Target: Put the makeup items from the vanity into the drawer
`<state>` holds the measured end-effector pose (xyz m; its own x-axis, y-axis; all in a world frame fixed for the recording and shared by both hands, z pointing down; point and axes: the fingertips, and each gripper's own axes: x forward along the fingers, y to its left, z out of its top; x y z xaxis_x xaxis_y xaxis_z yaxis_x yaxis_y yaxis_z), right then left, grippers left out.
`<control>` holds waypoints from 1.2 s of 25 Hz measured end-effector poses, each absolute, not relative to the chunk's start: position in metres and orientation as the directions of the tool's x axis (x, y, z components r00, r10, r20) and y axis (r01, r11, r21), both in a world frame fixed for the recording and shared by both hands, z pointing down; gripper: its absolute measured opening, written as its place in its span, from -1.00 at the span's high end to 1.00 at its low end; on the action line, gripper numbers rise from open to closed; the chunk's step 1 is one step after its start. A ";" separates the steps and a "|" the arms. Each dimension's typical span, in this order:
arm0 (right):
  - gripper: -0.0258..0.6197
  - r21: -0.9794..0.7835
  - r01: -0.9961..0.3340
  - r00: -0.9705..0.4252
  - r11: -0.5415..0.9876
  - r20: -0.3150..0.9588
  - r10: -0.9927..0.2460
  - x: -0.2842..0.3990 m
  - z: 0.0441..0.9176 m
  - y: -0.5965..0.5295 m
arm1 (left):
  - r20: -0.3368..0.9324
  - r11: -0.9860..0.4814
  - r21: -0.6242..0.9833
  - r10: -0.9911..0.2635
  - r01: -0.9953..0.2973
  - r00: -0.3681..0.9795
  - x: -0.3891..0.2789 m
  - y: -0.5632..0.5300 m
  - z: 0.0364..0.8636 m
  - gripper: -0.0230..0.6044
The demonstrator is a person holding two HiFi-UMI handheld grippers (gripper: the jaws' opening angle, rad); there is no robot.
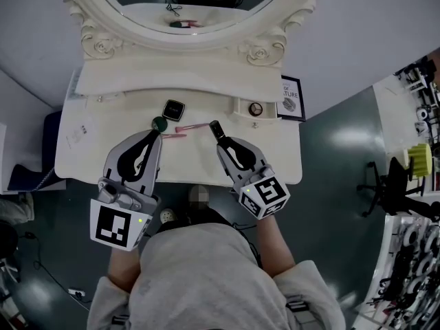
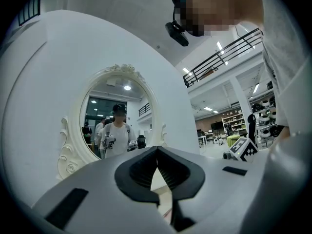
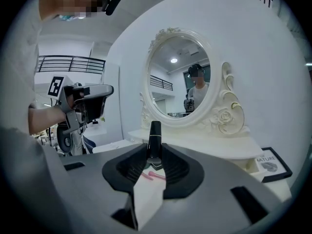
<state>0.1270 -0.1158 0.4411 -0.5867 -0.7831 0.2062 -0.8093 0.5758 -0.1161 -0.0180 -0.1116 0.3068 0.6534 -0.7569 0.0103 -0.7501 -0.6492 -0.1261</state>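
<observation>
Grey-sleeved shoulders fill the bottom of the head view, with both arms reaching up-frame over the white table [image 1: 278,158].

Two tongs, one per hand.
- Left tongs [image 1: 154,135] [image 2: 157,151]: at centre-left. Tips are drawn together and touching, with nothing between them in the left gripper view.
- Right tongs [image 1: 222,141] [image 3: 155,155]: at centre. They are clamped on one black tube [image 1: 216,130] [image 3: 155,139], which stands up past the tips, tilted toward the upper left of the head view and off the tabletop.

Loose items on the table, all in the middle of the frame:
- One green round piece [image 1: 159,124], just beyond the left tips. Contact can't be judged.
- One black square compact [image 1: 174,109], above it and nearer the mirror.
- Two thin pink sticks [image 1: 194,126], lying between the two tongs. One is long and one is short.

Fixtures:
- One oval mirror [image 1: 185,5] in an ornate cream frame, at top centre.
- One small round piece [image 1: 256,108] on the raised ledge, right of centre.
- One framed card [image 1: 291,96], at the table's upper right corner.
</observation>
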 end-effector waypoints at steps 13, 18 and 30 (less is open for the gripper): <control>0.63 -0.067 -0.876 -0.480 0.478 0.232 -0.846 0.182 0.440 -0.112 | 0.000 -0.700 -0.131 -0.708 -0.702 0.706 0.012 -0.113 0.306 0.88; 0.63 -0.052 -0.895 -0.439 0.442 0.262 -0.859 0.200 0.447 -0.113 | 0.006 -0.705 -0.131 -0.703 -0.697 0.711 0.019 -0.115 0.306 0.88; 0.62 0.079 -0.892 -0.374 0.445 0.424 -0.825 0.240 0.473 -0.142 | 0.020 -0.684 -0.136 -0.725 -0.716 0.689 0.019 -0.126 0.310 0.88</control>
